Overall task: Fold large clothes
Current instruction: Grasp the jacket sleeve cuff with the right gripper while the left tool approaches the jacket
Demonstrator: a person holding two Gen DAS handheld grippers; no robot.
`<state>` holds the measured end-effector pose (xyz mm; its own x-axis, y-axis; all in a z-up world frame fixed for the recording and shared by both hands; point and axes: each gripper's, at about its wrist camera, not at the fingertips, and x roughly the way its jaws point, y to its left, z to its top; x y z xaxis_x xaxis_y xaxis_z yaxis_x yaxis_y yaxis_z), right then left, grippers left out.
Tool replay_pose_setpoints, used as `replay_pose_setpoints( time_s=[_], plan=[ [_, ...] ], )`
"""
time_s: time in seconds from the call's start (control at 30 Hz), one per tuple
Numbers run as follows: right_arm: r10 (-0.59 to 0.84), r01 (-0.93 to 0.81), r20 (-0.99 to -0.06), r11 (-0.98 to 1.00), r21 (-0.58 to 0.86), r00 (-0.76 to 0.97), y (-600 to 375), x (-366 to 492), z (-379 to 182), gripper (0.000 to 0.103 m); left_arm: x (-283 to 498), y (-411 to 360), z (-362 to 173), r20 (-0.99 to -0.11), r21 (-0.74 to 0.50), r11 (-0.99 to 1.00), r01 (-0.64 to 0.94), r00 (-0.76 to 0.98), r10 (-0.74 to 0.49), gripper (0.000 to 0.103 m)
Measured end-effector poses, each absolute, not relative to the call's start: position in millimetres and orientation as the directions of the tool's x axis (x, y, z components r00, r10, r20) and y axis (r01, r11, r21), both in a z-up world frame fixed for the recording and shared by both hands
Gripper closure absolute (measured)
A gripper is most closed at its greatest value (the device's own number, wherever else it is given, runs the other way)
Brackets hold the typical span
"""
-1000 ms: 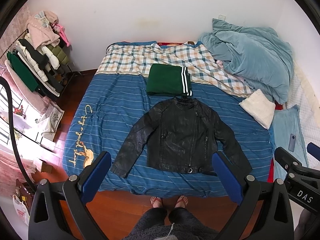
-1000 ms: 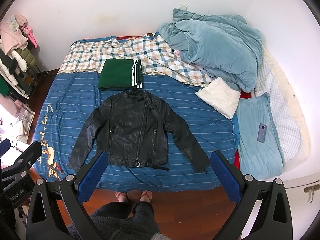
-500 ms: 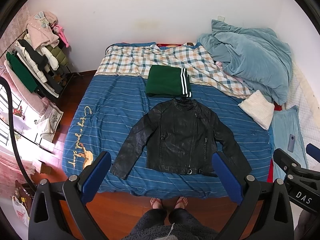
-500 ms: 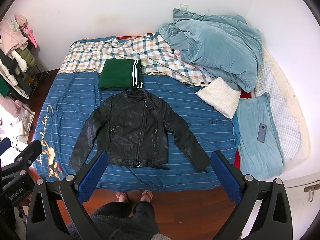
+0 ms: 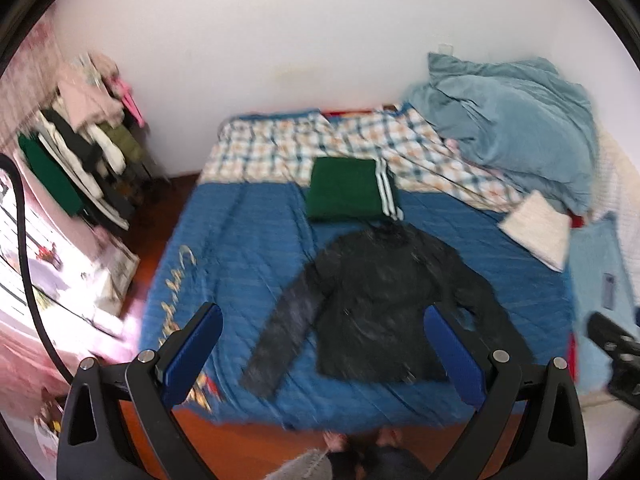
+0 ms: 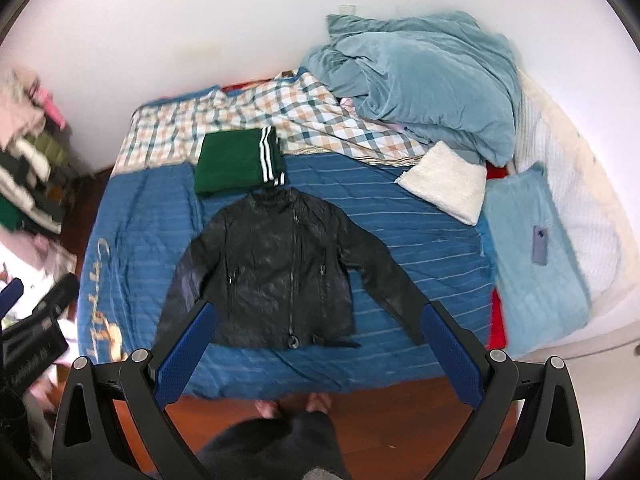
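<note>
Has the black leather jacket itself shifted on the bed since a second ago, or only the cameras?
No. The black leather jacket still lies flat with its collar touching the folded green garment on the blue striped bedspread; only the views shifted.

Rumpled blue duvet (image 6: 424, 80), white folded towel (image 6: 444, 184), phone (image 6: 539, 245) — beside checked sheet (image 6: 240, 120).

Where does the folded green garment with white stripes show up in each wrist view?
Left wrist: folded green garment sits above centre, just beyond the black jacket collar.
Right wrist: folded green garment sits upper left of centre, beyond the black jacket collar.
Shared landmark: checked sheet behind it.
</note>
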<state>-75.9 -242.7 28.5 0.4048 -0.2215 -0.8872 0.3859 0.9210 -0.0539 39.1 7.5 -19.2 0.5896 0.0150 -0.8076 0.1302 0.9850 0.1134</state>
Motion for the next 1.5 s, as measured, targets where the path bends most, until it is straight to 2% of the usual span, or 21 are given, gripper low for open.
replay_pose_setpoints(
  time_s=[0.1, 0.13, 0.2, 0.23, 0.27, 0.47, 0.53, 0.57, 0.67, 0.8, 0.93, 1.0, 1.03, 1.07, 1.1, 1.13, 1.17, 1.37, 1.5],
  plan=[
    [-0.283, 0.487, -0.895, 0.869, -0.087, 0.344, -280, -70, -21, 0.000, 62, 7, -51, -0.771, 0.132, 0.983, 0.123, 0.636, 0.024, 0.000],
    [-0.305, 0.528, -0.901, 0.843, -0.104, 0.308, -296, -69, -41, 0.003, 73, 3, -66, -0.773, 0.143, 0.982, 0.127, 0.633, 0.031, 0.000],
    [-0.276, 0.602, -0.925, 0.795, -0.068, 0.260, -333, -73, -85, 0.020, 92, -2, -91, -0.784, 0.162, 0.978, 0.128, 0.619, 0.048, 0.000],
    [-0.241, 0.643, -0.942, 0.765, -0.036, 0.233, -352, -77, -111, 0.034, 103, -7, -108, -0.801, 0.159, 0.979, 0.130, 0.597, 0.050, 0.000],
    [-0.210, 0.672, -0.953, 0.740, -0.010, 0.218, -367, -81, -130, 0.037, 113, -12, -127, -0.811, 0.159, 0.980, 0.120, 0.582, 0.060, 0.000],
    [0.064, 0.885, -0.976, 0.411, 0.218, 0.210, -483, -135, -306, 0.037, 157, -43, -217, -0.865, 0.233, 0.970, 0.066, 0.471, 0.176, 0.000],
    [0.095, 0.929, -0.974, 0.295, 0.224, 0.205, -512, -157, -356, 0.035, 169, -53, -253, -0.878, 0.267, 0.962, 0.057, 0.426, 0.219, 0.000],
    [0.089, 0.954, -0.980, 0.227, 0.194, 0.178, -532, -173, -387, 0.029, 175, -57, -274, -0.888, 0.291, 0.955, 0.058, 0.389, 0.246, 0.000],
    [0.035, 0.987, -0.993, 0.109, 0.116, 0.113, -575, -204, -443, 0.021, 188, -66, -327, -0.900, 0.344, 0.937, 0.063, 0.307, 0.310, 0.000],
    [-0.044, 0.998, -0.998, 0.036, 0.049, 0.051, -624, -228, -499, 0.018, 203, -75, -389, -0.901, 0.391, 0.919, 0.062, 0.228, 0.368, 0.000],
    [0.048, 0.984, -0.986, 0.069, 0.165, 0.162, -648, -219, -553, 0.017, 213, -85, -442, -0.909, 0.396, 0.915, 0.074, 0.172, 0.380, 0.000],
    [0.093, 0.987, -0.991, 0.113, 0.110, 0.100, -650, -209, -577, 0.018, 218, -93, -458, -0.910, 0.394, 0.915, 0.084, 0.173, 0.376, 0.000],
    [0.079, 0.988, -0.993, 0.123, 0.093, 0.083, -651, -207, -579, 0.022, 219, -98, -468, -0.909, 0.400, 0.911, 0.097, 0.172, 0.381, 0.000],
    [0.063, 0.987, -0.995, 0.134, 0.085, 0.077, -652, -203, -578, 0.043, 220, -102, -477, -0.908, 0.404, 0.908, 0.110, 0.171, 0.383, 0.000],
    [0.050, 0.983, -0.995, 0.158, 0.097, 0.090, -651, -198, -573, 0.056, 222, -106, -481, -0.909, 0.402, 0.908, 0.116, 0.172, 0.380, 0.000],
    [0.015, 0.981, -0.998, 0.187, 0.055, 0.053, -650, -193, -564, 0.075, 221, -109, -485, -0.911, 0.395, 0.910, 0.125, 0.180, 0.371, 0.000],
    [-0.008, 0.979, -0.998, 0.199, 0.052, 0.055, -650, -192, -556, 0.083, 222, -111, -486, -0.914, 0.387, 0.913, 0.131, 0.189, 0.360, 0.000],
    [-0.198, 0.980, -0.972, 0.175, 0.091, 0.125, -683, -194, -481, 0.088, 222, -126, -504, -0.903, 0.394, 0.899, 0.189, 0.261, 0.341, 0.000],
    [-0.273, 0.948, -0.932, 0.275, 0.162, 0.239, -690, -143, -417, 0.088, 228, -114, -518, -0.906, 0.392, 0.905, 0.164, 0.242, 0.349, 0.000]
  ],
)
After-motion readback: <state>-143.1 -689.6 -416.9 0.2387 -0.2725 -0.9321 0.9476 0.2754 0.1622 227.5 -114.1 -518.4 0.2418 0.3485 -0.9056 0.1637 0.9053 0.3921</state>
